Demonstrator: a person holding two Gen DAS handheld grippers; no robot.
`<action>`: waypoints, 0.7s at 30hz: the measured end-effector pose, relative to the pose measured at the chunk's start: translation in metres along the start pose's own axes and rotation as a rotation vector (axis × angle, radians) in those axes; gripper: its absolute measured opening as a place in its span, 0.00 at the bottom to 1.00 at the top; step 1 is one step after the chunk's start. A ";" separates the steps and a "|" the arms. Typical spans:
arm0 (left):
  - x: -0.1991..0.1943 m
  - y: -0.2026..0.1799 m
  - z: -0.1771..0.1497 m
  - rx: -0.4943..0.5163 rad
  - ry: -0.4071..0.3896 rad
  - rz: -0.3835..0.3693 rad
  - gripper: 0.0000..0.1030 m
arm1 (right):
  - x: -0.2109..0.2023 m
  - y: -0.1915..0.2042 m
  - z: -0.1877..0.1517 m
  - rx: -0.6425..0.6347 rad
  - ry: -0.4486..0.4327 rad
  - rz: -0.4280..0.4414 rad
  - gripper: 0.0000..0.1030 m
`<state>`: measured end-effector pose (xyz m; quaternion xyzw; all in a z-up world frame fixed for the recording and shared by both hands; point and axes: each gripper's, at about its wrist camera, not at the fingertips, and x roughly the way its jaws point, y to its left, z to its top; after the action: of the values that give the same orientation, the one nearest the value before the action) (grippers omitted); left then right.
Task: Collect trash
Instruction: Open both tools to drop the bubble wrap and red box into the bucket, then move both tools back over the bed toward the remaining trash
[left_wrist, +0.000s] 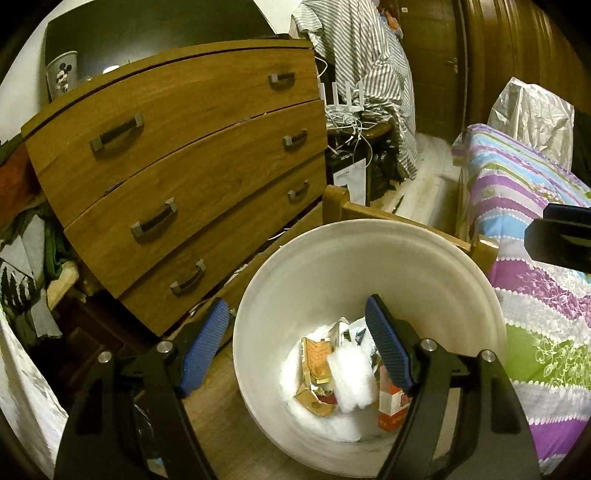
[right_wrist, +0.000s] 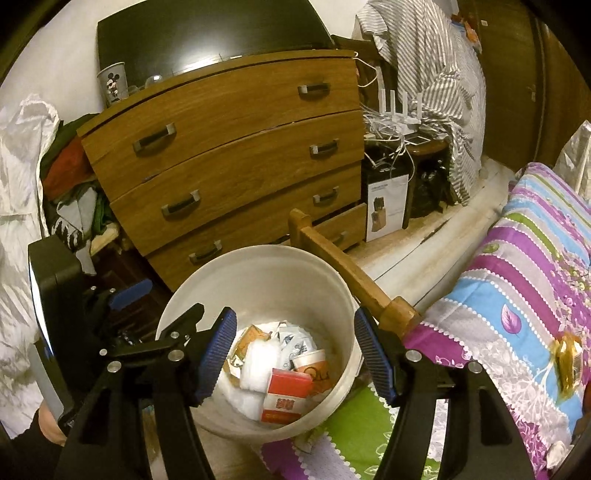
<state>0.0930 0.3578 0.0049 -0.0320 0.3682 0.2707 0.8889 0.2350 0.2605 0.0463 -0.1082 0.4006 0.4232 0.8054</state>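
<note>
**A:** Jaws of the left gripper (left_wrist: 299, 350) are standing apart with nothing between the ribbed blue pads; the right gripper (right_wrist: 293, 354) is reading the same, parted and empty. Both are hanging over the white bin (right_wrist: 258, 266).

**B:** Contents of the bin?

**A:** Trash is lying at the bottom: a red-and-white carton (right_wrist: 286, 397), a soft white wad (left_wrist: 351, 376) like cotton, a crinkled gold wrapper (left_wrist: 316, 373), a paper cup (right_wrist: 314, 363). Smooth round plastic wall, contents mostly paper and foil.

**B:** Progress?

**A:** Judging it well along, several pieces already binned. One shiny gold wrapper (right_wrist: 567, 363) is still sitting on the striped floral quilt (right_wrist: 517, 295) of the bed, right of the bin, likely next.

**B:** Beyond that?

**A:** Wooden bed frame (right_wrist: 332, 254), then a curved wood-grain chest of drawers (right_wrist: 229, 155) with metal handles.
</note>
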 end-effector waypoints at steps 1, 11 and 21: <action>0.000 -0.001 0.000 0.002 -0.002 0.003 0.71 | -0.001 0.000 -0.001 0.000 0.000 0.000 0.65; -0.032 -0.005 0.001 -0.063 -0.068 -0.006 0.78 | -0.042 -0.004 -0.029 -0.023 -0.156 -0.125 0.65; -0.081 -0.061 -0.009 -0.095 -0.152 -0.103 0.86 | -0.115 -0.050 -0.110 0.029 -0.355 -0.360 0.70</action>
<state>0.0708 0.2660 0.0438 -0.0724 0.2844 0.2435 0.9244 0.1757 0.1043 0.0505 -0.0905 0.2331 0.2795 0.9270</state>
